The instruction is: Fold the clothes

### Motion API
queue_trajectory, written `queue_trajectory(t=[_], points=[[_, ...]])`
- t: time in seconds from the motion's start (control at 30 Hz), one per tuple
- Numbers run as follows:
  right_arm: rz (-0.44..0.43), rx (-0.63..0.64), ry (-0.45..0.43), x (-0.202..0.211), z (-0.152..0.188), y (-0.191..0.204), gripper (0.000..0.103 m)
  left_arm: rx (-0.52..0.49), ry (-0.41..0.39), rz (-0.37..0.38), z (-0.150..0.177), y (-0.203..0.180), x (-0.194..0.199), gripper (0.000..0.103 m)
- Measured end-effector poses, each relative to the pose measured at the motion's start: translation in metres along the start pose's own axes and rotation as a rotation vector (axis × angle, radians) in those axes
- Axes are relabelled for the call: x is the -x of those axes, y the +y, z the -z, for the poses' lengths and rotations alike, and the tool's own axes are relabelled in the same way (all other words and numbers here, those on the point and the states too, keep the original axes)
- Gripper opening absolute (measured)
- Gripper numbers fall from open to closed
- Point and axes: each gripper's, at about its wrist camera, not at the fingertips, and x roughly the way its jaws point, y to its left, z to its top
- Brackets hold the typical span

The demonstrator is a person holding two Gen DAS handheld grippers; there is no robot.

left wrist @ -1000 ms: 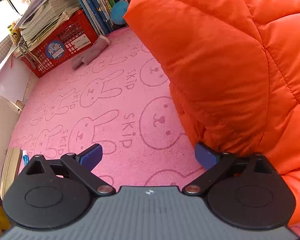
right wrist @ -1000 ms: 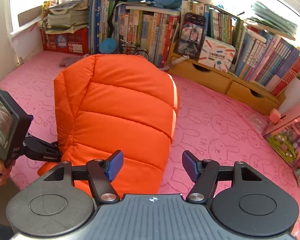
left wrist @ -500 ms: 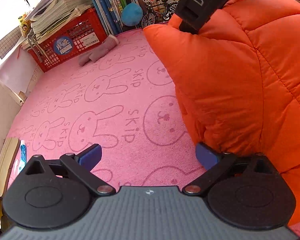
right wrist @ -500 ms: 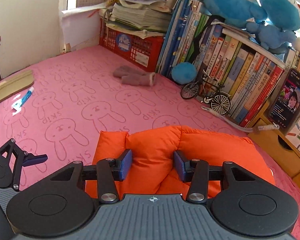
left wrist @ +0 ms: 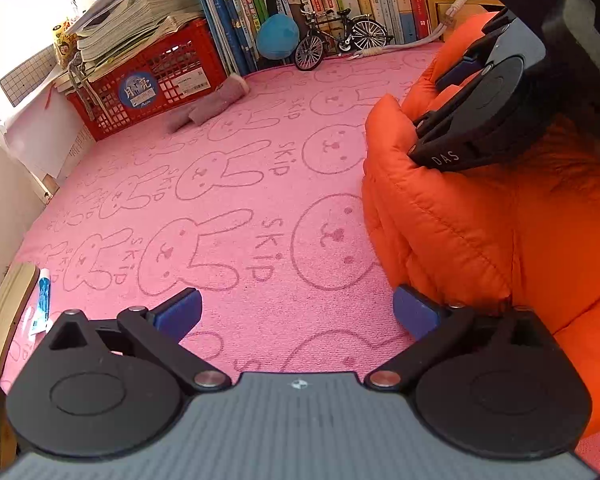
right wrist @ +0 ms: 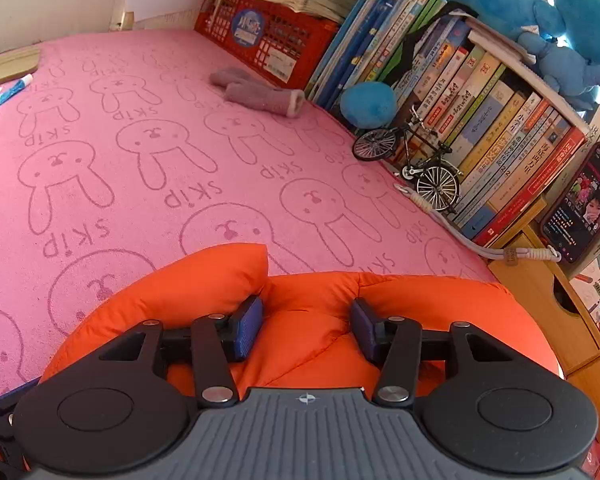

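Orange puffer jacket [left wrist: 500, 216] bunched in a quilted heap on the pink bunny-print mat [left wrist: 228, 184], filling the right side of the left wrist view and the near middle of the right wrist view [right wrist: 308, 300].

Left gripper [left wrist: 296, 312] low over the mat at the jacket's left edge, blue pads spread wide apart, nothing between them; right pad [left wrist: 414, 314] just beside or touching the jacket's lower fold, contact hard to tell.

Right gripper [right wrist: 306, 330] down on the jacket's far edge, pads partly closed, pressed into the padding on either side of a raised fold, a gap left between them. Same gripper [left wrist: 452, 76] seen from the left wrist view at upper right, sunk into the top of the heap.

Beyond the jacket, along the far edge of the mat: red plastic crate [left wrist: 152, 76] stacked with papers, at far left; grey rolled cloth [left wrist: 208, 110] lying in front of it; blue ball [left wrist: 278, 36] against a row of upright books [right wrist: 480, 120]; small model bicycle [right wrist: 412, 160] beside the ball; blue plush toy [right wrist: 540, 12] on top of the books. White cord [right wrist: 480, 246] trailing along the foot of the books. Blue-and-white tube [left wrist: 44, 296] at the mat's near left edge.
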Motion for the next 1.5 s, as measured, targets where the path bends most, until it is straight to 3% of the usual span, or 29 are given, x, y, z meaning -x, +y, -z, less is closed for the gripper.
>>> queue_trajectory(t=[0.4, 0.57, 0.67, 0.77, 0.87, 0.93, 1.07, 1.2, 1.33, 1.4, 1.5], points=[[0.024, -0.073, -0.149, -0.01, 0.023, 0.0, 0.05, -0.041, -0.035, 0.014, 0.001, 0.0, -0.002, 0.103], [0.037, -0.072, -0.142, -0.004, 0.016, -0.001, 0.05, -0.091, -0.006, 0.049, -0.009, 0.009, -0.005, 0.103], [0.046, -0.07, -0.135, 0.0, 0.011, -0.002, 0.052, -0.109, -0.022, -0.028, -0.018, 0.024, -0.002, 0.099], [0.058, -0.12, -0.156, 0.018, 0.005, -0.009, 0.062, -0.06, -0.074, -0.063, -0.036, 0.049, 0.006, 0.099], [0.131, -0.226, -0.249, 0.055, 0.007, -0.016, 0.08, -0.01, -0.156, -0.063, -0.063, 0.059, 0.017, 0.099], [0.201, -0.263, -0.276, 0.076, 0.013, -0.015, 0.081, 0.008, -0.219, -0.049, -0.08, 0.056, 0.025, 0.099], [0.345, -0.295, -0.259, 0.106, 0.037, -0.01, 0.085, 0.011, -0.352, -0.007, -0.103, 0.031, 0.041, 0.1], [0.473, -0.266, -0.204, 0.122, 0.068, 0.002, 0.09, -0.105, -0.425, -0.02, -0.109, -0.013, 0.033, 0.101], [0.589, -0.241, -0.191, 0.126, 0.08, 0.019, 0.091, -0.179, -0.361, -0.052, -0.101, -0.036, 0.0, 0.102], [0.662, -0.234, -0.195, 0.123, 0.08, 0.028, 0.099, -0.173, -0.342, -0.067, -0.095, -0.037, -0.012, 0.103], [0.747, -0.179, -0.173, 0.11, 0.083, 0.044, 0.1, -0.157, -0.322, -0.072, -0.088, -0.035, -0.023, 0.103]])
